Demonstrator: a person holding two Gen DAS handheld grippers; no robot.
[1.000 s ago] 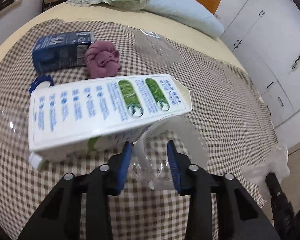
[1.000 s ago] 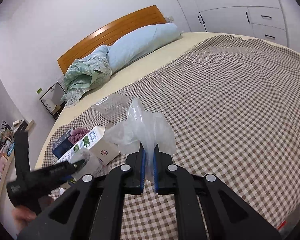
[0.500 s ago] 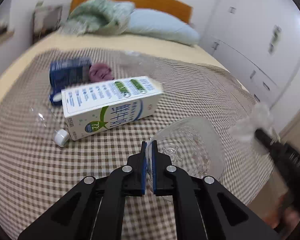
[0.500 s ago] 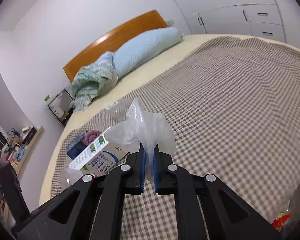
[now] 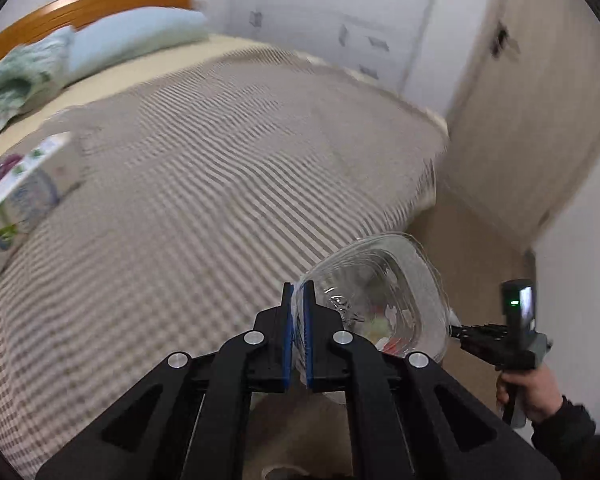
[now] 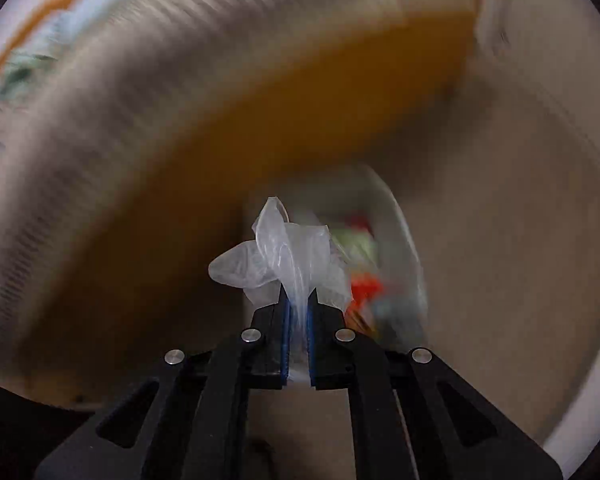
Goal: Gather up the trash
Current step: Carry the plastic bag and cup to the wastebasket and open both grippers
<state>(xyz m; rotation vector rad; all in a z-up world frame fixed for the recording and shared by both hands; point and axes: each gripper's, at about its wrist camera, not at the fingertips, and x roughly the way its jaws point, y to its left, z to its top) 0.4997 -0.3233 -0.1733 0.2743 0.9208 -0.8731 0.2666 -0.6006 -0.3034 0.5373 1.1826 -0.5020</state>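
Left wrist view shows one left gripper [image 5: 296,296] with its blue fingers [image 5: 287,320] pressed together on the rim of one clear plastic container [image 5: 384,280], which juts out past the foot corner of the bed [image 5: 220,168] and hangs over the floor [image 5: 468,240]. Through its clear wall I can make out a few coloured scraps, too blurred to name. One milk carton [image 5: 24,192] lies on the checked blanket near the bed's left edge; it bears green and blue print, but the writing is smeared and I cannot read it. At the head of the bed sit one pale blue pillow [image 5: 136,36] and one bundled green quilt [image 5: 16,84] against one wooden headboard [image 5: 80,4]. Off to the right, one hand [image 5: 528,392] in a dark sleeve grips the handle of the other tool, whose small screen shows a green light. Right wrist view shows one right gripper [image 6: 298,300], fingers [image 6: 286,320] nearly closed and pinching one crumpled clear plastic bag [image 6: 284,256], which stands up from between them. Everything behind it is streaked by motion; just beyond the bag there is a blur of red, green and white scraps [image 6: 360,264], and I cannot tell what holds them. No brand name can be read anywhere.
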